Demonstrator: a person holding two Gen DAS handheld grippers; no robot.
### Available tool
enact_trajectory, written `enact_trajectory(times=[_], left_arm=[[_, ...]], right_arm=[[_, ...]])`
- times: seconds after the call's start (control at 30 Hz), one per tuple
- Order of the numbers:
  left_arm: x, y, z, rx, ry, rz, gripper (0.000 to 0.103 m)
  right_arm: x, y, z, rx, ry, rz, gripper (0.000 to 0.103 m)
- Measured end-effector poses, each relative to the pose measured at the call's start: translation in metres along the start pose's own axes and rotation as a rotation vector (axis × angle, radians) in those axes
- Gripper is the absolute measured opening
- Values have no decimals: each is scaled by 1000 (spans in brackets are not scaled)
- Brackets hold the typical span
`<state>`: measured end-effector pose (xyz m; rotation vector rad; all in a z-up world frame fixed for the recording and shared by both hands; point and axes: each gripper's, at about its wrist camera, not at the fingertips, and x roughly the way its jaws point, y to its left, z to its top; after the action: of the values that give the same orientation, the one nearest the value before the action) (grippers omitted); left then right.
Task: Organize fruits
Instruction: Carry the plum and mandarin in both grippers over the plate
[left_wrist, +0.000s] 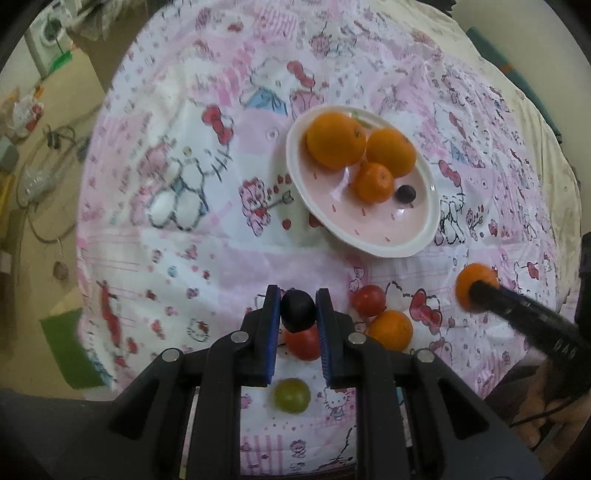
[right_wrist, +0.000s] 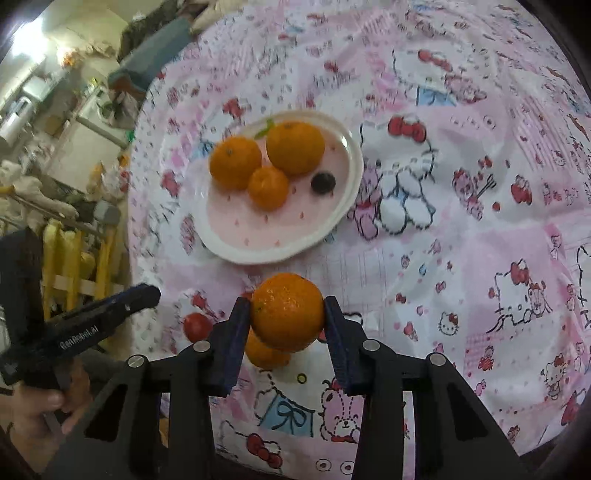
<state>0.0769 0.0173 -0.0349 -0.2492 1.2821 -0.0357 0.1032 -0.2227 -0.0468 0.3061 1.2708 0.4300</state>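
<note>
Left gripper (left_wrist: 297, 314) clenches a dark grape (left_wrist: 297, 309) | right gripper (right_wrist: 287, 317) grasps an orange (right_wrist: 287, 312) (lower centre) | plate (right_wrist: 325, 225) at mid-frame, bare pink cloth (right_wrist: 461, 229) open toward the right edge

Round bench (left_wrist: 207, 266) under pink cartoon-print cloth (right_wrist: 461, 229). Directly on cloth: pink plate (left_wrist: 369, 229), two tomatoes (left_wrist: 368, 300), loose orange (left_wrist: 391, 329), green grape (left_wrist: 291, 396).

Left tool (right_wrist: 110, 314) side: we read white lettering, "GenRobot.AI", along its black body.
Right tool (left_wrist: 517, 306) side: we see white letters, too blurred to read.
Tablecloth (right_wrist: 480, 221): we find cartoon prints, no legible words.
</note>
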Motion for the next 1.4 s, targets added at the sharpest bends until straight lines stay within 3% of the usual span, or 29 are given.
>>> enact_trajectory(times=[0.37, 0.63, 0.9, 1.4], left_arm=[[-42, -6, 37, 40, -107, 6, 16], [-30, -23, 70, 88, -107, -8, 16], [19, -28, 88, 68, -17, -36, 16], [86, -34, 100, 59, 68, -58, 16]], right_arm=[[-54, 5, 29, -10, -201, 86, 42], [-55, -4, 67, 2, -216, 100, 42], [-21, -14, 98, 38, -146, 117, 42], [65, -22, 112, 19, 52, 12, 42]])
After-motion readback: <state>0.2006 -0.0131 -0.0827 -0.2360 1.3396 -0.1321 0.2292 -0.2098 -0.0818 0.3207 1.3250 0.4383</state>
